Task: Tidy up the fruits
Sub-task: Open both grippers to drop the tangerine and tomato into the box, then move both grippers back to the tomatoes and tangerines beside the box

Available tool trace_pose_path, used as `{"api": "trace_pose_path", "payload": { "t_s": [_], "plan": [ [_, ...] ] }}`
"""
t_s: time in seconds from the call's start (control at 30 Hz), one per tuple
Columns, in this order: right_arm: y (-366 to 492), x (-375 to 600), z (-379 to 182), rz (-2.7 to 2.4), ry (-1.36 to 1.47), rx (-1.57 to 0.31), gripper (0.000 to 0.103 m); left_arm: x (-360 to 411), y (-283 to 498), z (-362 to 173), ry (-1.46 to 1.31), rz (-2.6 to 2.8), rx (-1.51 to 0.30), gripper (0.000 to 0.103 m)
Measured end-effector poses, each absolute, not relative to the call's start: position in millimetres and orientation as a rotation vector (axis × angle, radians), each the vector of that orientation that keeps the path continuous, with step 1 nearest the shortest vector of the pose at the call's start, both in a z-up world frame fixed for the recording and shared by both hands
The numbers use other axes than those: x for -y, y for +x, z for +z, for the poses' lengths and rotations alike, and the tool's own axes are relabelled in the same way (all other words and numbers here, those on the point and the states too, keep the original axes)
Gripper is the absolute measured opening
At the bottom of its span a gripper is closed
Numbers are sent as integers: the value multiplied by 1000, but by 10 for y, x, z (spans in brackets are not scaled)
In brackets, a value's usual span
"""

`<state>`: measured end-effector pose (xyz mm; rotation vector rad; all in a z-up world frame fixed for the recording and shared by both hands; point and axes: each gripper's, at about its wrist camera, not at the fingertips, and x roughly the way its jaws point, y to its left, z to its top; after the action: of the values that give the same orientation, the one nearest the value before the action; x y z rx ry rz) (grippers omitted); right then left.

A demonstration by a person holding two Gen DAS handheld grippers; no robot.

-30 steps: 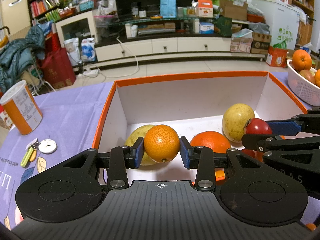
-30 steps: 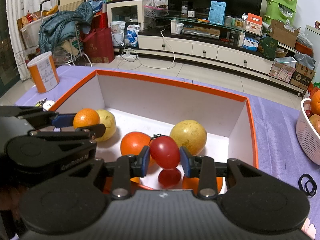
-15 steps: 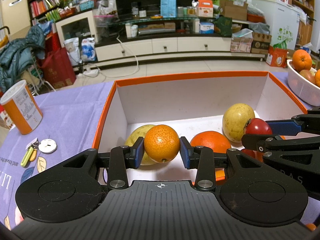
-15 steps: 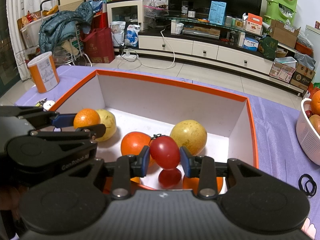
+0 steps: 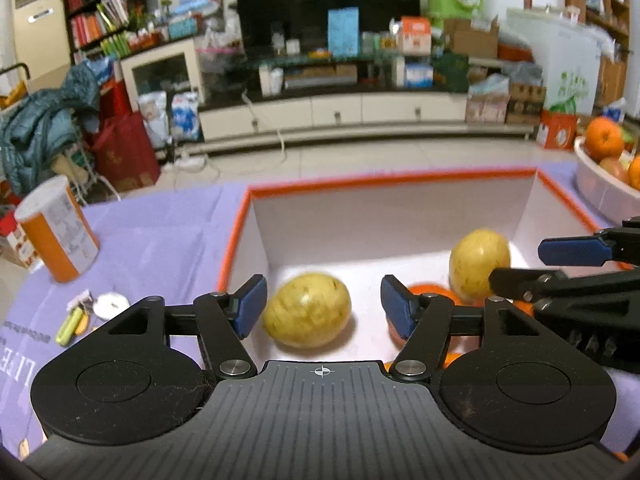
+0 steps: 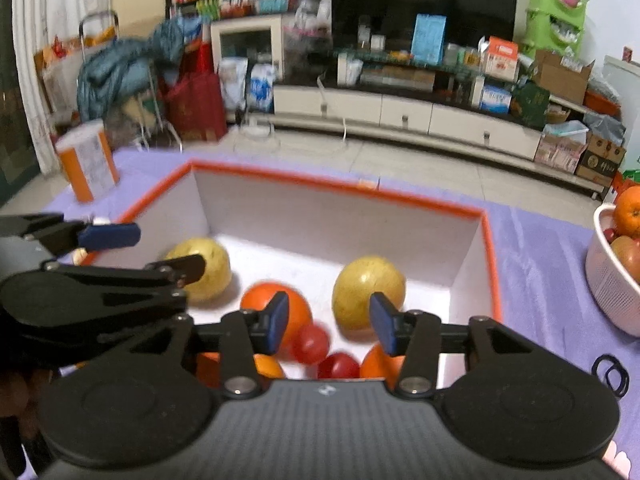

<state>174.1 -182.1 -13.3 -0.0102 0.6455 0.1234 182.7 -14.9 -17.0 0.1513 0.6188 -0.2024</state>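
A white box with an orange rim (image 5: 392, 178) (image 6: 320, 184) stands on the purple cloth, with fruit lying in it. My left gripper (image 5: 322, 308) hangs over its left part. Its jaws are opening with nothing between them; a yellow fruit (image 5: 308, 310) lies on the floor beyond. Over the right part, my right gripper (image 6: 329, 322) has its jaws opening too, also with nothing in them. Just below it lies a red tomato (image 6: 310, 344) beside a second tomato (image 6: 338, 364). An orange (image 6: 276, 308) and another yellow fruit (image 6: 370, 292) lie close by. The small orange that the left gripper held is not clearly visible.
A white basket (image 5: 600, 196) (image 6: 608, 280) with oranges and apples stands to the right of the box. To the left stand an orange-and-white can (image 5: 56, 232) and a bunch of keys (image 5: 92, 308). Black hair bands (image 6: 610, 372) lie at the right front.
Both grippers have let go: the small orange has left the left jaws and the tomato has dropped from the right jaws into the box. Both pairs of jaws stand wider apart.
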Motion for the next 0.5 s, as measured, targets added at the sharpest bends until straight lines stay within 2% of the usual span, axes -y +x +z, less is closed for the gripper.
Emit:
{"api": "trace_pose_path", "payload": {
  "t_s": [0.07,0.23,0.5],
  "plan": [
    [1627,1891,-20,142,-5,-598,50,61,1739,-72,144,-216,-586,32],
    [1152,2107,132,189,-1,-574,52,-195,1397,9,127,-252,-577,32],
    [636,2104,-363,221,-63,-691,52,-247,1026,-362,109,-344,-729,29]
  ]
}}
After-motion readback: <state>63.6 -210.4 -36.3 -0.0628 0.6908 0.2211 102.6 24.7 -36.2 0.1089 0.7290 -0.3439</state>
